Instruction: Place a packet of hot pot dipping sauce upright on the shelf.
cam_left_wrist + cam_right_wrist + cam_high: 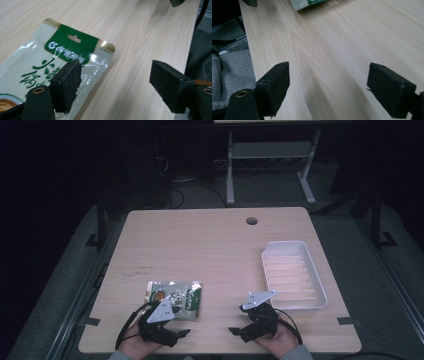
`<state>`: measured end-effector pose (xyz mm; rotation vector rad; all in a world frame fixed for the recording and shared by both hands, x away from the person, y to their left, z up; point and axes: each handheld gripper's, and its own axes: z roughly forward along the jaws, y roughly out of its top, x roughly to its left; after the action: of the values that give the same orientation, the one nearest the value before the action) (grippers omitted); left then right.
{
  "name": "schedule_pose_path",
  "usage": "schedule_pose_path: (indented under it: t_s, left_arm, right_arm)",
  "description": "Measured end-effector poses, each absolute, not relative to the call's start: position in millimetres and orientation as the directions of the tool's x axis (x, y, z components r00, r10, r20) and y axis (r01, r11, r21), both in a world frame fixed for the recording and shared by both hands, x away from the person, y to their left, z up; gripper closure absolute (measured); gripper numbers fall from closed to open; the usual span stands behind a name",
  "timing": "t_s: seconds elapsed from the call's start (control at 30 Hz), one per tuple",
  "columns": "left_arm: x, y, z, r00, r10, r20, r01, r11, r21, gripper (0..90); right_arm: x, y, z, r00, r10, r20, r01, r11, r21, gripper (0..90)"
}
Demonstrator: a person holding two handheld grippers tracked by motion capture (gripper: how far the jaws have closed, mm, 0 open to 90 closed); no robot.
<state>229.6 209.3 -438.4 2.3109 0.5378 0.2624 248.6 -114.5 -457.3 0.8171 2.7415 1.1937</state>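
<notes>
Near the table's (210, 235) front edge, the left gripper (170, 322) is hovering open just behind the pouch (175, 296), one jaw overlapping its near corner, while the right gripper (247, 320), also open and empty, is waiting farther off beside the tray (320, 297).

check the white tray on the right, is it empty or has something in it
Empty. In the high view the white tray shows only its bare ribbed floor, and the green snack packet lies flat on the table.

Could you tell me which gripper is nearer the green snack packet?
The left gripper: one jaw overlaps the packet, while the right gripper sits apart, nearer the white tray.
</notes>
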Motion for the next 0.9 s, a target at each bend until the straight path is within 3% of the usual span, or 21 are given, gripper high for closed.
schedule_pose_path:
  t_s: [0.3, 0.7, 0.9]
  left_arm:
    - [239.1, 225.9, -434.9, 0.867, 0.498, 0.015, 0.335, -0.605, 0.723, 32.3]
    - [255.8, 250.4, -435.9, 0.813, 0.582, -0.002, 0.399, -0.554, 0.73, 45.2]
    - [263.4, 258.1, -437.9, 0.786, 0.618, -0.006, 0.431, -0.541, 0.722, 55.1]
  right_arm:
    - [258.2, -98.0, -451.9, -0.867, 0.462, 0.188, 0.454, 0.574, 0.681, 20.5]
    - [271.4, -67.4, -442.0, -0.876, 0.438, 0.203, 0.452, 0.595, 0.664, 31.6]
    - [292.5, -44.4, -442.7, -0.852, 0.45, 0.267, 0.502, 0.561, 0.658, 39.1]
